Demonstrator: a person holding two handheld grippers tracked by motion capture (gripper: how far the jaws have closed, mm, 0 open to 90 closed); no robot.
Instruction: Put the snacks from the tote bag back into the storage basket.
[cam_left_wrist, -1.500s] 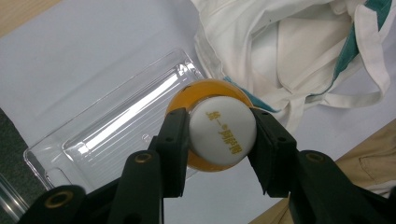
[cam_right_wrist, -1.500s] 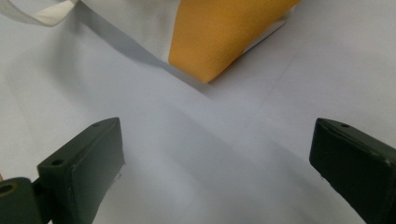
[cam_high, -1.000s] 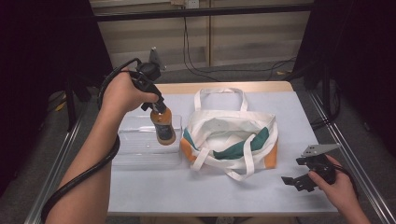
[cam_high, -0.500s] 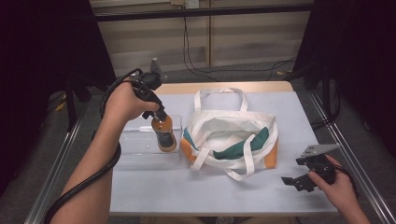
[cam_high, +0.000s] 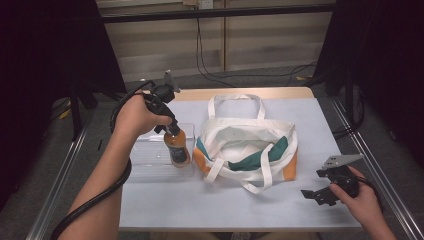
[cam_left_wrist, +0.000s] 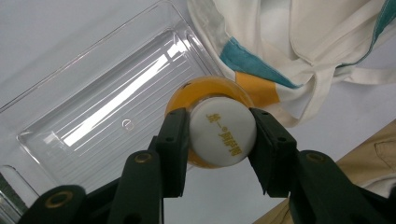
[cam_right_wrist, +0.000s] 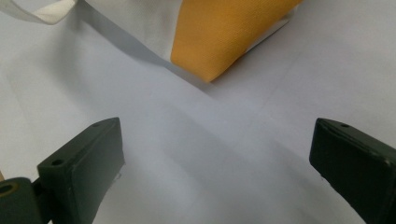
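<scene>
— What have you got in your left gripper (cam_high: 172, 131)?

— A small bottle of orange drink with a white round cap (cam_left_wrist: 223, 132). My two black jaws are clamped on either side of that cap; in the left gripper view it sits in the middle of the frame, with gold lettering across the top. In the high view the bottle (cam_high: 177, 147) hangs upright, left of centre.

— And what is under it?

— A clear, ribbed plastic tray (cam_high: 145, 159), lying on the pale grey table top (cam_high: 250, 210). The bottle is at the tray's right end, close to the bag. Whether its base touches the tray floor I cannot tell.

— Which bag?

— A white canvas tote with orange corners and a teal band inside (cam_high: 248, 150). It lies open in the middle of the high view, handles spread toward the top and the bottom of the frame. In the left gripper view its cloth (cam_left_wrist: 289, 56) fills the upper right.

— Your right gripper (cam_high: 320, 194)?

— Low at the lower right of the high view, near the table's edge, well apart from the bottle. Its jaws stand wide apart with nothing between them. In the right gripper view they frame bare table, with one orange corner of the tote (cam_right_wrist: 224, 37) at the top.
</scene>
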